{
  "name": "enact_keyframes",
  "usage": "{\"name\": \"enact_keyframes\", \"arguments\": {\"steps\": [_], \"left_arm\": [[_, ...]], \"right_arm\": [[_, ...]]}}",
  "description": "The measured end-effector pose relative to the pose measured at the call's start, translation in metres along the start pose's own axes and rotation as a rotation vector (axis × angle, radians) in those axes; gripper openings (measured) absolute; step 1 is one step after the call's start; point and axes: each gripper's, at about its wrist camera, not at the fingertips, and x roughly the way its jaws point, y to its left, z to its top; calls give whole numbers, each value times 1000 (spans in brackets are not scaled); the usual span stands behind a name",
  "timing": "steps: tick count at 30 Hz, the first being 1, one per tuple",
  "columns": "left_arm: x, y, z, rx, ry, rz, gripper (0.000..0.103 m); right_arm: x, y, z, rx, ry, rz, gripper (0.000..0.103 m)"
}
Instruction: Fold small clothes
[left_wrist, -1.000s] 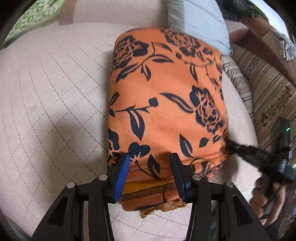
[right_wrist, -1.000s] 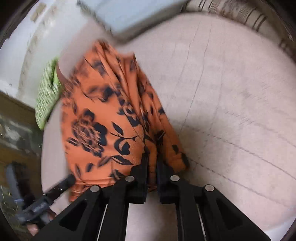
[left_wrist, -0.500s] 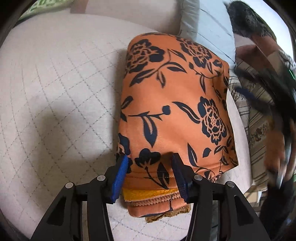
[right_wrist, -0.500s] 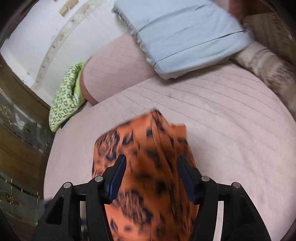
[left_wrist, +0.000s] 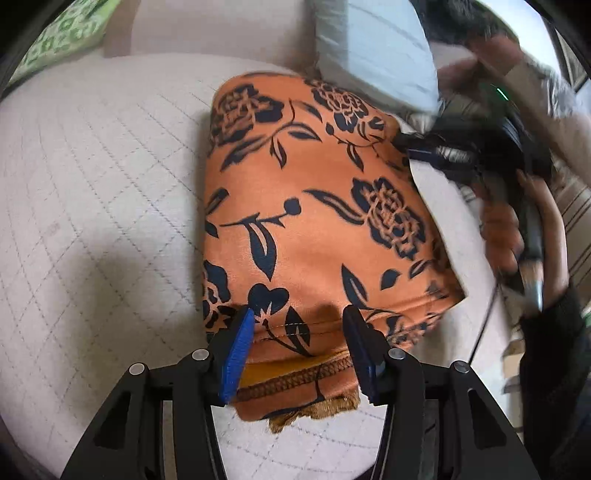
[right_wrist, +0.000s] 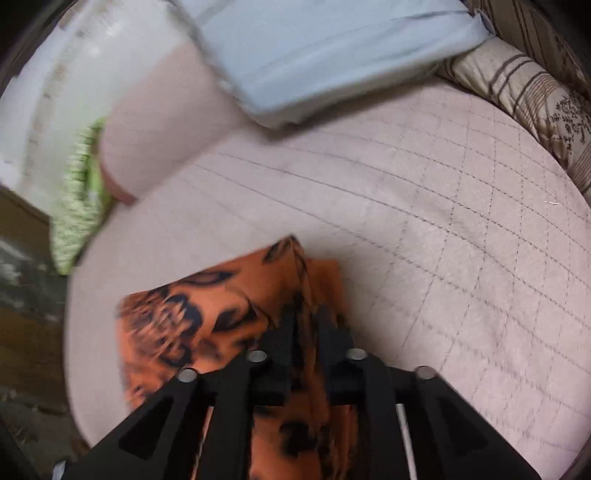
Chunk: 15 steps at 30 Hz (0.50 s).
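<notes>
Two grippers work the orange floral garment (left_wrist: 314, 221) on the quilted cushion (left_wrist: 92, 184): the left gripper (left_wrist: 297, 332) stands spread over its near hem, the right gripper (right_wrist: 306, 325), jaws just closing, pinches its far corner beside the pale blue pillow (right_wrist: 332, 48).

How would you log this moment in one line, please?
left gripper: jaws just opening, astride orange floral garment hem | right gripper: jaws just closing on its far corner | surface: quilted cushion
</notes>
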Motion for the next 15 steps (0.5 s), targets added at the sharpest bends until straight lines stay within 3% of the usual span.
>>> {"name": "enact_keyframes", "arguments": {"steps": [1,3,6,9,13,15], "left_arm": [[-5,8,1,-29,-11,-16,51],[-10,28,4,-96,-28,-24,53],[-7,55,8,-206,-10,-18,53],[1,66,7,-263,28,-82,53],[20,61,4,-251,95,-135,53],[29,57,3,-248,87,-116,52]], "right_arm": [[-16,0,-9,-14,-18,41,53],[-37,-3,-26,-21,-52,70,76],[-41,-17,-59,-3,19,103,76],[-30,-35,-98,47,107,101,75],[-34,-52,-133,124,83,120,70],[-37,-56,-137,152,62,109,65]]}}
